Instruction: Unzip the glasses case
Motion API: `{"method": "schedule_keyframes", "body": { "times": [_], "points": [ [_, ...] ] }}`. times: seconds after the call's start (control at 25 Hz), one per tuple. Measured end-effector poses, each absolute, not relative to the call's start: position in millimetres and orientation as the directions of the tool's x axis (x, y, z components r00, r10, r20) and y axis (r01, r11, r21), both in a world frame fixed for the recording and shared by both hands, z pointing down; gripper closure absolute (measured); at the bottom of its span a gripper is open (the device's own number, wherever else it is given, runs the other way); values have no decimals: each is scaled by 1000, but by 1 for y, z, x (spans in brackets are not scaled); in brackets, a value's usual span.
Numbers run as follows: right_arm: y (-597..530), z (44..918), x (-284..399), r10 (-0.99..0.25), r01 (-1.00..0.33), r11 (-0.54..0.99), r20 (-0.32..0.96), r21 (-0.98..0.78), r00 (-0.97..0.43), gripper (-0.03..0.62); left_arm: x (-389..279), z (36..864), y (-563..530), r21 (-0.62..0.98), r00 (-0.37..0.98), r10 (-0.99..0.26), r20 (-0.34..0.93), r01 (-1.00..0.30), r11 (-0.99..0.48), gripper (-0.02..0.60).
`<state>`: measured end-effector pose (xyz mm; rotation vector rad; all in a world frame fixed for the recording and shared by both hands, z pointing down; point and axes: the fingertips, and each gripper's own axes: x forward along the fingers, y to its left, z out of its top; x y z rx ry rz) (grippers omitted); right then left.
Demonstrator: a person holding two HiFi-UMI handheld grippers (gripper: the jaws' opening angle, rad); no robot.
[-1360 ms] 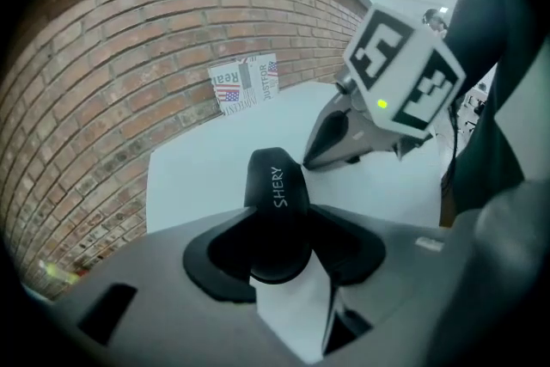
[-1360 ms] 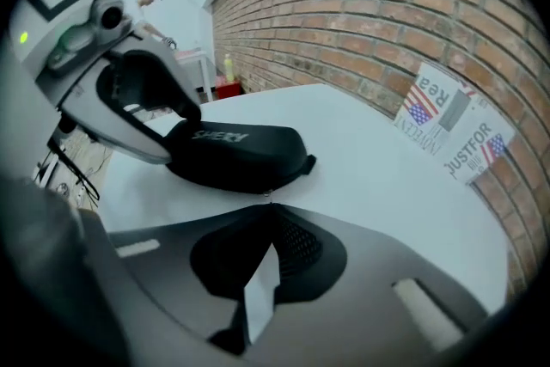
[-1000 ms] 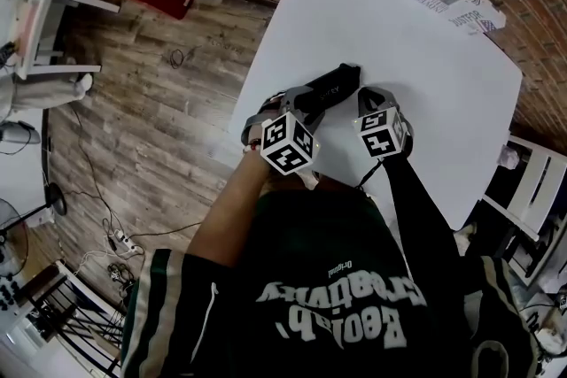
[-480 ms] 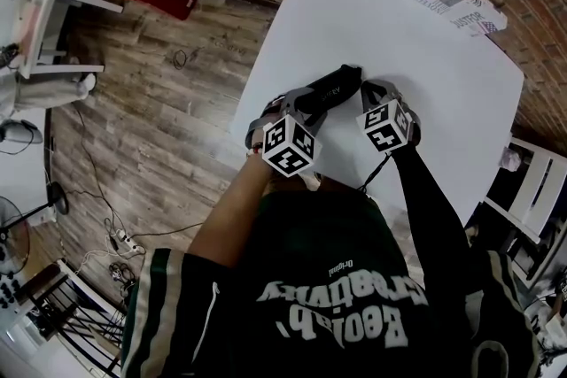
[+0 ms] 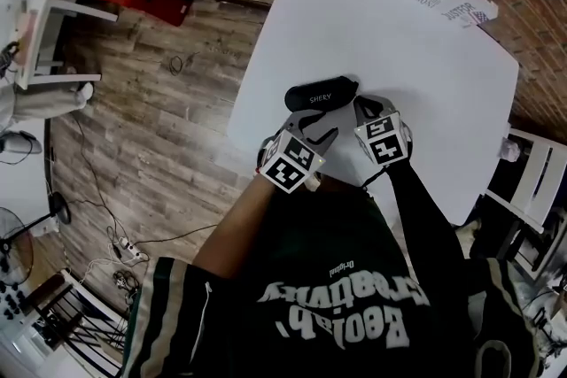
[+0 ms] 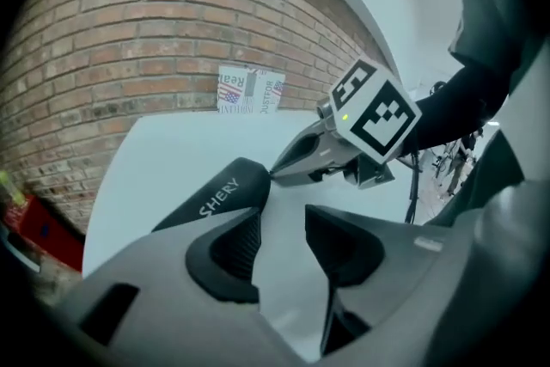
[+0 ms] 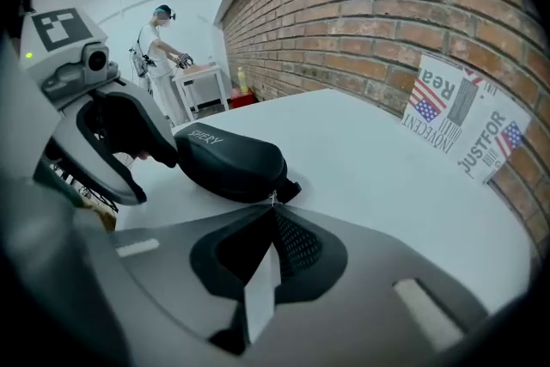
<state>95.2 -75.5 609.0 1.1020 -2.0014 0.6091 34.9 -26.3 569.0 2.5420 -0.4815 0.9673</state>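
Unzipping seems about to start: the glasses case point(image 5: 321, 93) lies mid-frame on the table point(image 5: 425, 40), the right hand-held gripper point(image 7: 273, 206) has its jaws together at the zipper end, and the left hand-held gripper point(image 6: 279, 226), its empty jaws closing alongside, probably must brace the case next.

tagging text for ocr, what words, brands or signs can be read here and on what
"SHERY": on the black glasses case.
"Rea" and "JUSTFOR": on the flag-printed paper sign against the brick wall; its smaller print is unreadable.
"Original": upside down on the person's shirt; the bigger lettering is unclear.
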Motion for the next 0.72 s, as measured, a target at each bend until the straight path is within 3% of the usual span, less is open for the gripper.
{"method": "schedule_keyframes", "body": {
  "times": [0.48, 0.72],
  "points": [
    [-42, 601, 31, -421, -723, 691, 794, -32, -438, 580, -16, 577, -65, 165, 610, -357, 708, -634, -756, 419],
    [-32, 601, 2, -385, -660, 751, 803, -14, -455, 580, -38, 582, -62, 167, 575, -348, 740, -659, -734, 379]
  ]
}}
